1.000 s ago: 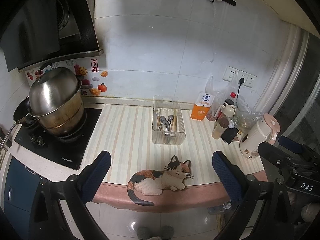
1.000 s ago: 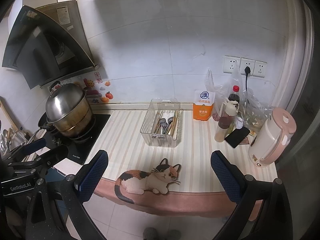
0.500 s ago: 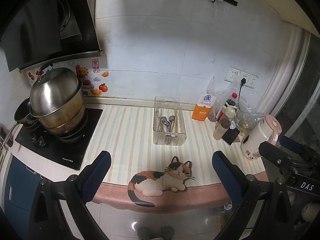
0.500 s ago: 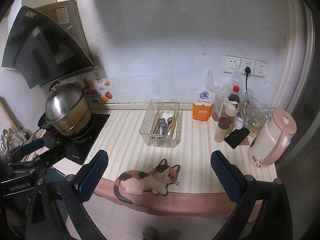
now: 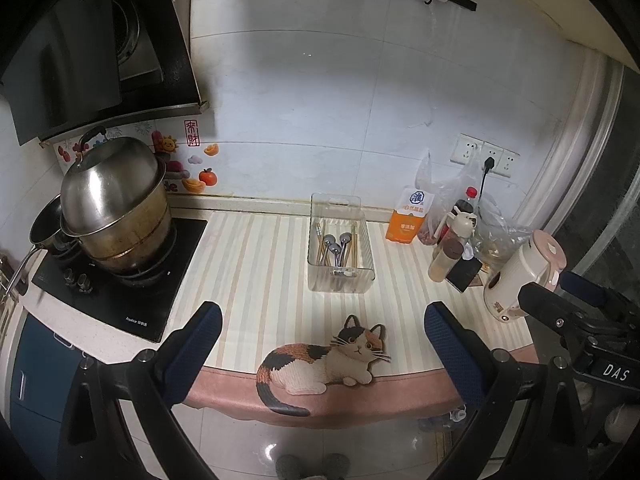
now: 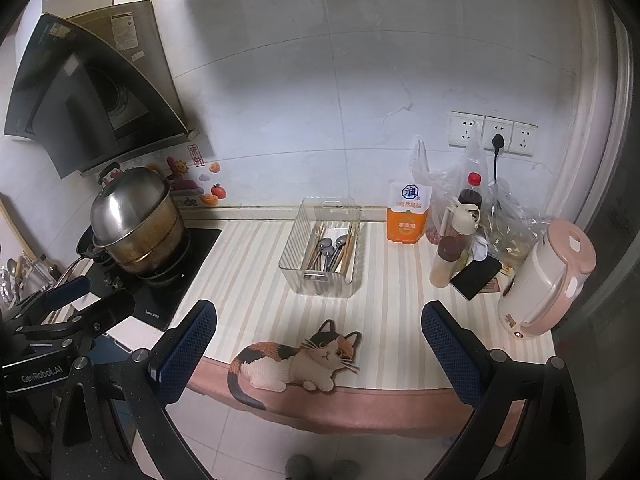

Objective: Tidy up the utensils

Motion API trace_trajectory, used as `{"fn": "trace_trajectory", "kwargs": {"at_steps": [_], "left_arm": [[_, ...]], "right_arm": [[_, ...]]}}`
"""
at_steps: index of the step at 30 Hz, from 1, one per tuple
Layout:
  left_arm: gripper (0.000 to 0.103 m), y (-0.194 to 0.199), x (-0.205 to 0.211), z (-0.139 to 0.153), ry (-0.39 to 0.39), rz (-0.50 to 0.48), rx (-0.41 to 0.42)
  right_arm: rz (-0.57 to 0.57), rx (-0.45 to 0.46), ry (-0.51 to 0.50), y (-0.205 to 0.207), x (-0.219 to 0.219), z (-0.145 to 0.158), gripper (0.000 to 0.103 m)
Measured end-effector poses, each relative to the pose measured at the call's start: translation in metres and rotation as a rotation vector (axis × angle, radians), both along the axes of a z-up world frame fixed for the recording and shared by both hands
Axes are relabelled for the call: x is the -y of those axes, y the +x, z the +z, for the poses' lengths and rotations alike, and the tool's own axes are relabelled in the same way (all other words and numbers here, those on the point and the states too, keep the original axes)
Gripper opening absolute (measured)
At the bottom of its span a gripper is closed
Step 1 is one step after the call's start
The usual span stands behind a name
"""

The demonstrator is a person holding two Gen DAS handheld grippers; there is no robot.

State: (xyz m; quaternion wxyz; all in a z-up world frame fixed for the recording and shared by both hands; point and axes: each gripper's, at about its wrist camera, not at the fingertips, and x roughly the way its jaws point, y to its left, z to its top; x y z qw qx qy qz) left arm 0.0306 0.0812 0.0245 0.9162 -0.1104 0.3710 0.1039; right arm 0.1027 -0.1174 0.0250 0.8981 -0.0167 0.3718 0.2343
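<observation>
A: Location of the utensils?

B: Spoons and chopsticks lie inside the clear bin, which sits on the striped counter mat toward the back wall.

A: Surroundings?

B: A cat-shaped mat lies at the counter's front edge, near the bin. A steel pot stands on the stove to the left; a pink kettle stands at the right.

A: Tool status?

B: Left gripper: fingers spread wide, empty. Right gripper: fingers spread wide, empty. Both sit off the counter's front edge.
</observation>
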Motion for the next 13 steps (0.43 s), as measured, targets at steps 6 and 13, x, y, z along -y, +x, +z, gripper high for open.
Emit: {"fn": "trace_trajectory", "kwargs": {"at_steps": [6, 13], "left_arm": [[0.103, 0.0048, 0.0006, -0.0001, 0.004, 0.015, 0.001], [0.103, 0.0065, 0.0002, -0.0002, -0.001, 0.014, 0.002]], "right_arm": [[0.010, -0.004, -0.010, 0.0073, 0.0013, -0.0007, 0.103], [0.012, -0.004, -0.011, 0.0071, 0.0012, -0.0010, 0.103]]}}
